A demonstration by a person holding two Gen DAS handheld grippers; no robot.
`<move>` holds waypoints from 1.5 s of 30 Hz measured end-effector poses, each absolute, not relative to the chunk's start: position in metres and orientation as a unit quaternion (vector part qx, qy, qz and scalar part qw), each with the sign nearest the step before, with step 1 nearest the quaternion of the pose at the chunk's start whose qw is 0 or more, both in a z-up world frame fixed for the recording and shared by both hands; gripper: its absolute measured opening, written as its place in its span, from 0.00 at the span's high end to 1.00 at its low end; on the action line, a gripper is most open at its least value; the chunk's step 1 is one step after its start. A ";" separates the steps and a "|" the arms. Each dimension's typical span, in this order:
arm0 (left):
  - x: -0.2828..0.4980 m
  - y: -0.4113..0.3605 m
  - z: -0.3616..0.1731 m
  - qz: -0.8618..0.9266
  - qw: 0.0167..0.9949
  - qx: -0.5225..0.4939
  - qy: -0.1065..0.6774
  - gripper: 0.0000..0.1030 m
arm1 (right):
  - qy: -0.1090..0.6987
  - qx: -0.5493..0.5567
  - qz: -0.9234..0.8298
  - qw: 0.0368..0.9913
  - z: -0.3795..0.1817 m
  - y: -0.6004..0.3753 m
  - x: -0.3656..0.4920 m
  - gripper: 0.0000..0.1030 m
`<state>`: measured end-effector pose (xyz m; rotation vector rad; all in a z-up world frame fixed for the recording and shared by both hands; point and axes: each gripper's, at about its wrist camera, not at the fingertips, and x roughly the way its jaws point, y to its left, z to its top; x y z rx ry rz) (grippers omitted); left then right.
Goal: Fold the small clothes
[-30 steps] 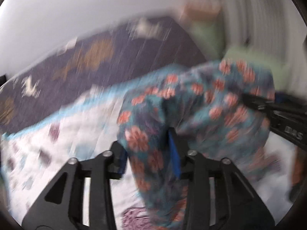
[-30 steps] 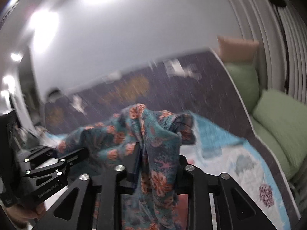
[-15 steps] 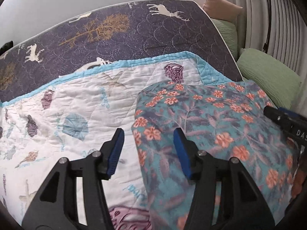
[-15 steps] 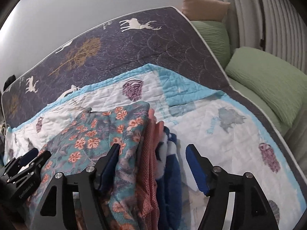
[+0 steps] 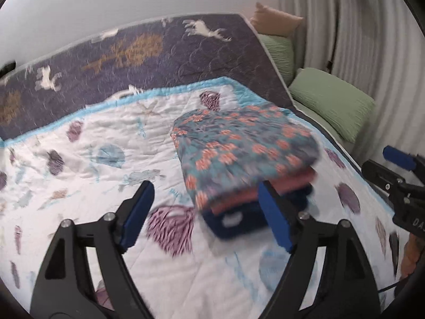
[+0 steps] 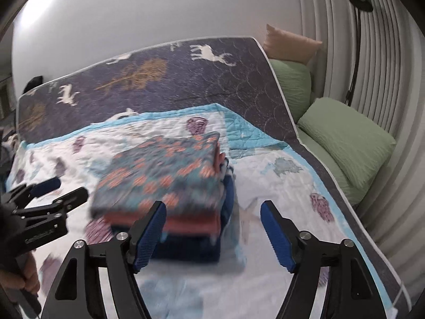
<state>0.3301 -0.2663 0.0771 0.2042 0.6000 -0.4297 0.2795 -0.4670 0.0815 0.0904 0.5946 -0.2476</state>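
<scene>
so the white quilt (image 5: 79, 159) on the bed carries one stack: floral piece (image 5: 244, 143) folded flat on top, coral one (image 6: 191, 222) under it, navy one (image 5: 239, 220) at the bottom. looks like 3 done imo; can't see any unfolded clothes in either view. my left gripper (image 5: 204, 212) & right gripper (image 6: 213, 235) both still spreading, nothing between the pads, hanging just short of the stack.

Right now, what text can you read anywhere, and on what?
"DA": white letters on the right gripper, cut off by the frame edge.
White label on the left gripper: too blurred to read.
Blue script on the quilt: too blurred to read.
Both grippers' jaws are opening, with nothing between them.
</scene>
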 end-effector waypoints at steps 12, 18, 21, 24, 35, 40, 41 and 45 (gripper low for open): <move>0.149 -0.208 0.119 -0.188 0.951 0.094 0.225 0.04 | 0.270 0.045 -0.114 0.955 0.116 -0.422 0.118 0.19; 0.090 -0.179 0.120 -0.165 0.957 0.103 0.215 0.03 | 0.260 0.016 -0.131 0.956 0.123 -0.393 0.053 0.17; 0.067 -0.170 0.117 -0.149 0.960 0.114 0.207 0.01 | 0.258 0.009 -0.152 0.954 0.124 -0.377 0.027 0.16; 0.046 -0.157 0.109 -0.126 0.966 0.116 0.196 0.01 | 0.273 0.022 -0.151 0.950 0.120 -0.366 0.010 0.16; 0.015 -0.111 0.081 -0.093 0.965 0.097 0.224 0.01 | 0.291 0.039 -0.152 0.944 0.100 -0.340 -0.030 0.16; 0.008 -0.103 0.075 -0.087 0.964 0.091 0.234 0.01 | 0.300 0.038 -0.145 0.942 0.092 -0.329 -0.035 0.16; 0.006 -0.102 0.075 -0.087 0.964 0.092 0.233 0.01 | 0.301 0.037 -0.144 0.942 0.091 -0.327 -0.035 0.16; 0.001 -0.101 0.076 -0.090 0.964 0.092 0.231 0.01 | 0.303 0.035 -0.140 0.942 0.088 -0.321 -0.039 0.16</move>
